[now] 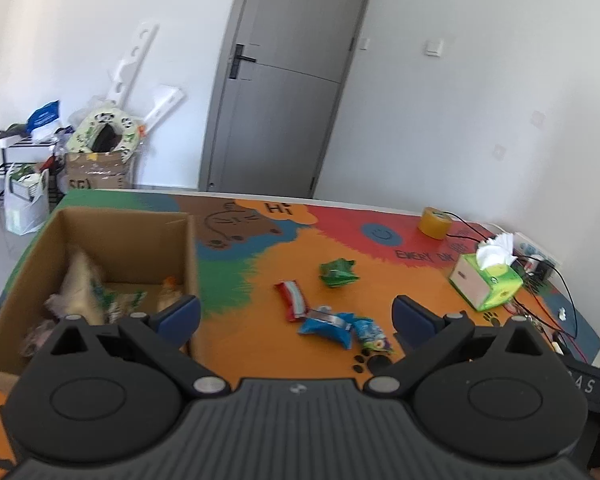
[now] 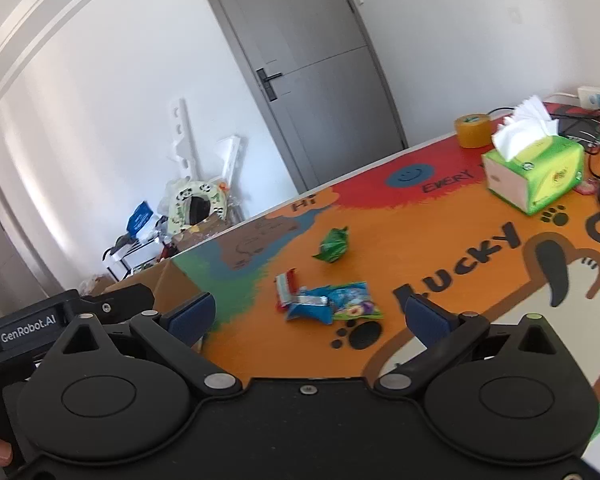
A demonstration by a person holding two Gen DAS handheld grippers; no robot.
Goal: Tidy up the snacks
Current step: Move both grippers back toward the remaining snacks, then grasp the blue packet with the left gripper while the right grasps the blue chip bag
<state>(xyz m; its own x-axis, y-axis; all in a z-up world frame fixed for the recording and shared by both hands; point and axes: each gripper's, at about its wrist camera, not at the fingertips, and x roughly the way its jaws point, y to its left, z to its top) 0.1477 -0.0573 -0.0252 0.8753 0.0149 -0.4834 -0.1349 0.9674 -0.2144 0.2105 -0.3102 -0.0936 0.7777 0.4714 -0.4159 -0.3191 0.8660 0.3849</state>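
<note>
A cardboard box [image 1: 128,236] stands at the table's left end, with several snack packets [image 1: 88,292] lying inside. On the orange mat lie a green packet [image 1: 337,273], a red and white bar [image 1: 292,299], a blue packet [image 1: 327,324] and a colourful candy bag [image 1: 374,334]. My left gripper [image 1: 296,318] is open, with nothing between its fingers, just before this cluster and beside the box. My right gripper [image 2: 312,316] is open too and holds nothing; the same green packet [image 2: 333,245], bar [image 2: 286,286], blue packet [image 2: 310,308] and candy bag [image 2: 356,300] lie ahead of it.
A green tissue box [image 1: 487,280] and a yellow tape roll [image 1: 435,222] sit at the right of the mat, with cables and a power strip [image 1: 538,256] behind. The left gripper's body [image 2: 28,328] is at the left of the right wrist view. A grey door [image 1: 284,80] is beyond the table.
</note>
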